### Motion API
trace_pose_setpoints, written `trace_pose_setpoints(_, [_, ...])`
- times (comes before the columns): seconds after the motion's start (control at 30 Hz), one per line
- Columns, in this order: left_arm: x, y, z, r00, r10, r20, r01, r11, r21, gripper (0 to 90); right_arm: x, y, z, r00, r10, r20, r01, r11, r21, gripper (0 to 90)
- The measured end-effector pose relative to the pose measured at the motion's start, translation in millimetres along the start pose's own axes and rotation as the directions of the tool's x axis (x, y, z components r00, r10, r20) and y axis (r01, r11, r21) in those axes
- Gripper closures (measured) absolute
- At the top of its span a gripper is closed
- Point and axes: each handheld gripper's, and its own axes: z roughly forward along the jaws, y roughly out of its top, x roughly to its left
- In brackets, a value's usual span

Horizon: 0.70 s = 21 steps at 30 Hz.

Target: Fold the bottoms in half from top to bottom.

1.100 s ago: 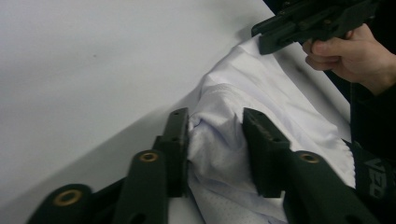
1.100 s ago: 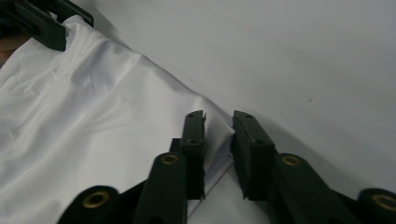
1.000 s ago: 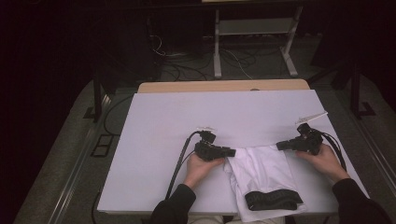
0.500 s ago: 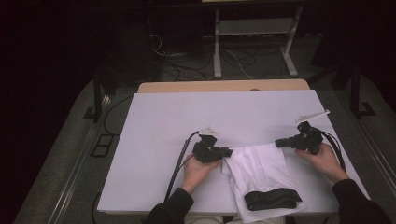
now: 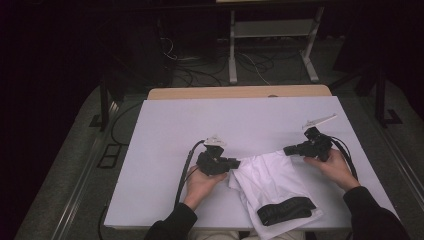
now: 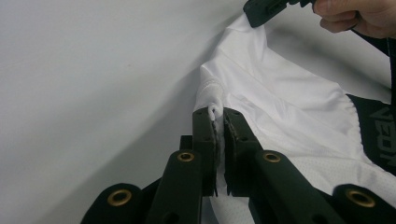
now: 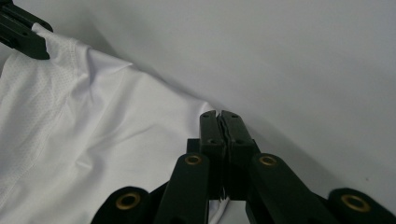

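A white garment with a black waistband lies at the near right of the white table. Its far edge is held up between the two grippers. My left gripper is shut on the garment's left corner; in the left gripper view a pinch of white fabric sits between the closed tips of the left gripper. My right gripper is shut on the right corner. In the right gripper view, cloth runs under the closed right gripper.
The white table top stretches bare to the left and far side. A wooden table edge lies beyond it. On the dark floor behind are cables and a metal stand. The waistband end hangs near the table's front edge.
Both hands have risen a little and shifted left, lifting the garment's far edge off the table and pulling it taut between them.
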Motion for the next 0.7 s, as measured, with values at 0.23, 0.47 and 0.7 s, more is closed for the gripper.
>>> trace_pose_setpoints(0.23, [7.5, -2.4, -10.4, 0.9997, -0.008, -0.022, 0.008, 0.9999, 0.006, 83.5, 5.6, 10.8, 9.0, 0.9998, -0.015, -0.01, 0.015, 1.0, 0.0, 87.4])
trace_pose_setpoints(0.47, [18.9, -3.7, -22.5, 0.9986, -0.023, -0.047, 0.023, 0.9997, 0.006, 83.5, 11.0, 21.1, 18.4, 0.9996, -0.018, -0.021, 0.018, 1.0, -0.004, 87.4])
trace_pose_setpoints(0.7, [32.4, -1.1, -27.1, 0.9979, -0.013, -0.064, 0.014, 0.9995, 0.029, 83.5, 15.2, 32.6, 26.9, 0.9995, -0.027, -0.015, 0.027, 1.0, -0.014, 87.4])
